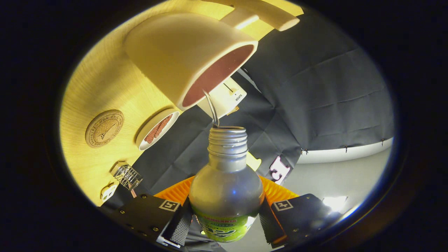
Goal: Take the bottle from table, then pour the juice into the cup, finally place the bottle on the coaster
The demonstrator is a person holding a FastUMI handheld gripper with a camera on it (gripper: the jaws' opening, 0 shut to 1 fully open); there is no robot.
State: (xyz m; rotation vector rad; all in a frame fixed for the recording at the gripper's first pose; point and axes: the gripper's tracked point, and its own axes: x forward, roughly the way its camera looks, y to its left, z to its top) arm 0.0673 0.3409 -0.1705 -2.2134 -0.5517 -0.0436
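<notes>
Currently mid-pour: bottle (226,189) clamped between both fingers (180,227) of gripper (225,227), held at labelled lower body, neck tipped toward cup (182,56). Thin stream arcing from uncapped mouth into cup's reddish interior. Bottle probably thin plastic, smooth, lightening as emptied; likely to dent or slip if squeezed hard, so low-body grip judged sound. Cup on wooden table (105,80); round cork coaster (104,128) beside it, past small dish (156,128).

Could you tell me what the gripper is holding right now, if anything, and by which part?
The gripper holds the bottle by its lower body, at the label, one of the fingers pressing on each side.
</notes>
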